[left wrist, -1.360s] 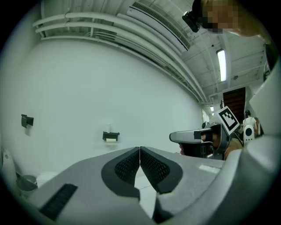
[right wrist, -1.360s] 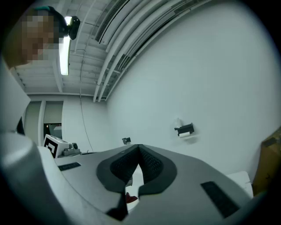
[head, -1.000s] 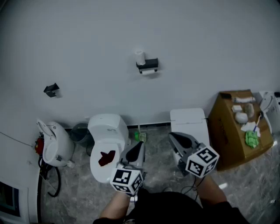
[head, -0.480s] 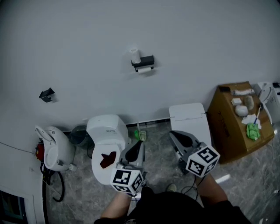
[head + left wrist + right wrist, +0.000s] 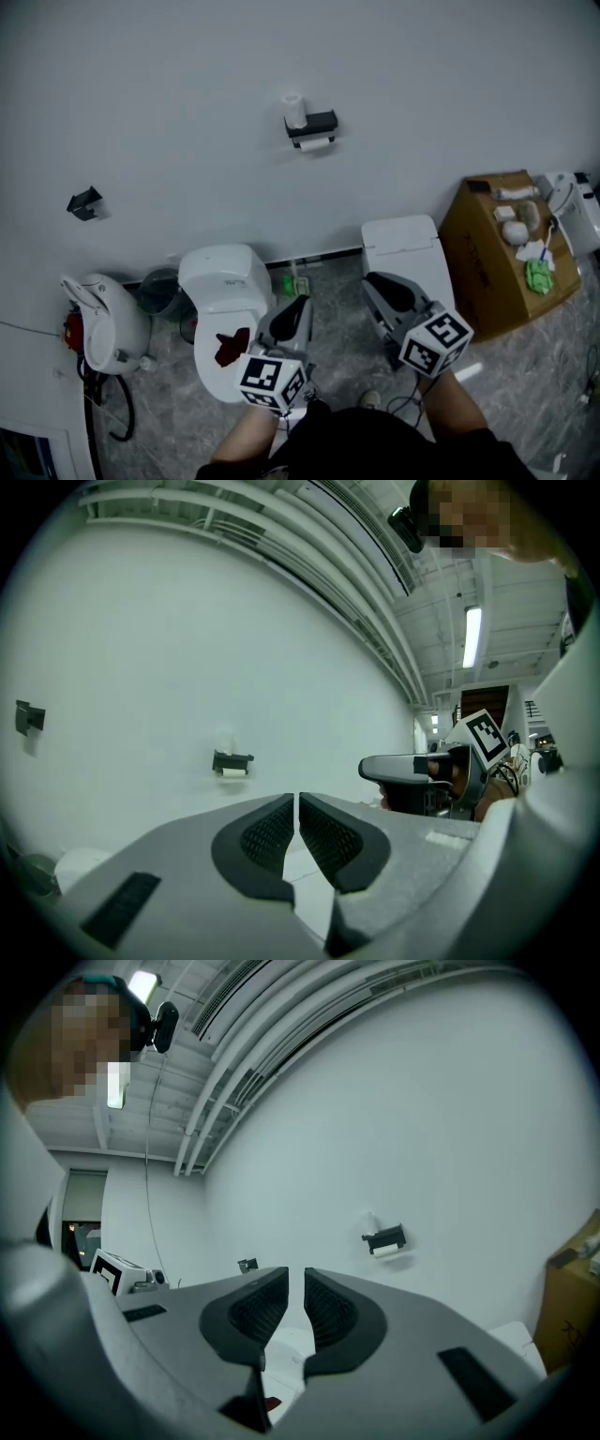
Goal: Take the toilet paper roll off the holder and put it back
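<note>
Your left claw (image 5: pixel 297 803) is closed, empty; right claw (image 5: pixel 296 1279) just cracked open, nothing in it. Both well short of holder (image 5: pixel 314 124).

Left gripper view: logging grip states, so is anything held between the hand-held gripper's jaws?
No, the left hand-held gripper has its jaws together, with nothing between them.

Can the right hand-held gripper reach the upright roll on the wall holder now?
Probably not yet: the right hand-held gripper, empty jaws just opening, looks far from the roll on the holder, though nothing blocks the way.
</note>
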Demonstrator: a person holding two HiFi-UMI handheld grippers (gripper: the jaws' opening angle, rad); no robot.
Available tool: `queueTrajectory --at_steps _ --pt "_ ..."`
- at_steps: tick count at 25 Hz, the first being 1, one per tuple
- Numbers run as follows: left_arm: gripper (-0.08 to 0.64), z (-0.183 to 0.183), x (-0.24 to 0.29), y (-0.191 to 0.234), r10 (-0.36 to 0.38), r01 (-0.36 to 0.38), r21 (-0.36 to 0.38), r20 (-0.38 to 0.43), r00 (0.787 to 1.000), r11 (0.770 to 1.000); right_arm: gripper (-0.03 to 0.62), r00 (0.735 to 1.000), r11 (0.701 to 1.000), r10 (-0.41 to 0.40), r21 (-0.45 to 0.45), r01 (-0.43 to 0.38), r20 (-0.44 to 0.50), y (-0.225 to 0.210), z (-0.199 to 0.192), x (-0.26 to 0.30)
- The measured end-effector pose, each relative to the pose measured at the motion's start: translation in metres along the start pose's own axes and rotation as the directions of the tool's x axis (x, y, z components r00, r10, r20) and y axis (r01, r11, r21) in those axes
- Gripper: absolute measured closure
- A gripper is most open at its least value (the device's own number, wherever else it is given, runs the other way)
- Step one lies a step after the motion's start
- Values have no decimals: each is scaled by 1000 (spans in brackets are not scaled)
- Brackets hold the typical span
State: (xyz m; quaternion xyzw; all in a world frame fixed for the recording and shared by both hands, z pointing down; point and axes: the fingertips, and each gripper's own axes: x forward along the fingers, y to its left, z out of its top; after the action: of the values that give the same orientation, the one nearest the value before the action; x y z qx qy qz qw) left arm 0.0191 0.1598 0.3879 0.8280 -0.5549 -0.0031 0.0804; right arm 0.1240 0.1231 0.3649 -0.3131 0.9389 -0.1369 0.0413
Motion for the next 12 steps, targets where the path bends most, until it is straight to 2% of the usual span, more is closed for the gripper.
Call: queueTrajectory --at_steps 12 --pt "554 13 -20 144 9 -8 -22 23 1000 1000 501 1000 1000 -22 -10 22 -8 51 -18 128"
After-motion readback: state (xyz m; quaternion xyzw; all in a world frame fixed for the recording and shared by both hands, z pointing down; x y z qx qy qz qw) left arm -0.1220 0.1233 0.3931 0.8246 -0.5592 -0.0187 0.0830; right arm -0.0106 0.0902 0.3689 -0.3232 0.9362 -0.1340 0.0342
